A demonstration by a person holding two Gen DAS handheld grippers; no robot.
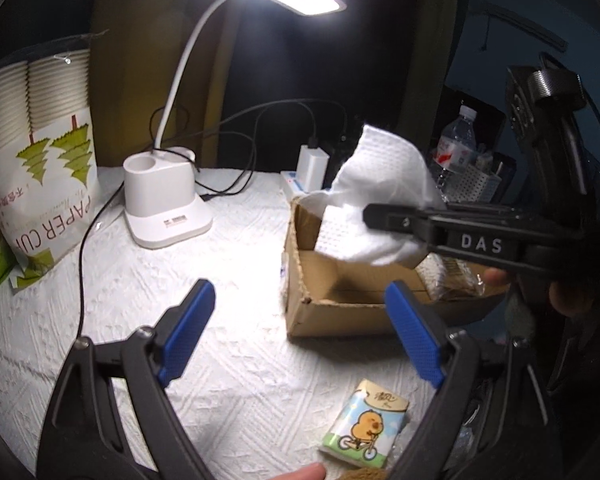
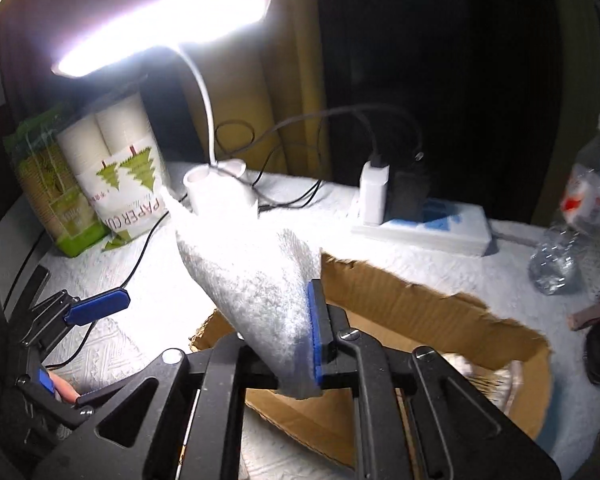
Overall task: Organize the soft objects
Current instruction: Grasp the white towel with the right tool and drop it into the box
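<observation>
A white quilted cloth (image 1: pixel 380 184) hangs over the open cardboard box (image 1: pixel 328 316). My right gripper (image 1: pixel 370 214) reaches in from the right with the cloth draped around its finger. In the right wrist view the cloth (image 2: pixel 252 264) stands up between the jaws of that gripper (image 2: pixel 278 292). They are a little apart, and the cloth lies against the right blue pad (image 2: pixel 314 332) and hides the other pad. My left gripper (image 1: pixel 300 286) is wide open and empty, just left of the box. A tissue packet (image 1: pixel 366 420) with a cartoon chick lies below it.
A wrapped item (image 2: pixel 496 380) lies inside the box (image 2: pixel 420 300). A white desk lamp (image 1: pixel 160 200), a paper cup pack (image 1: pixel 40 160) and black cables stand at the back left. A power strip (image 2: pixel 420 228) and a water bottle (image 2: pixel 572 232) are behind the box.
</observation>
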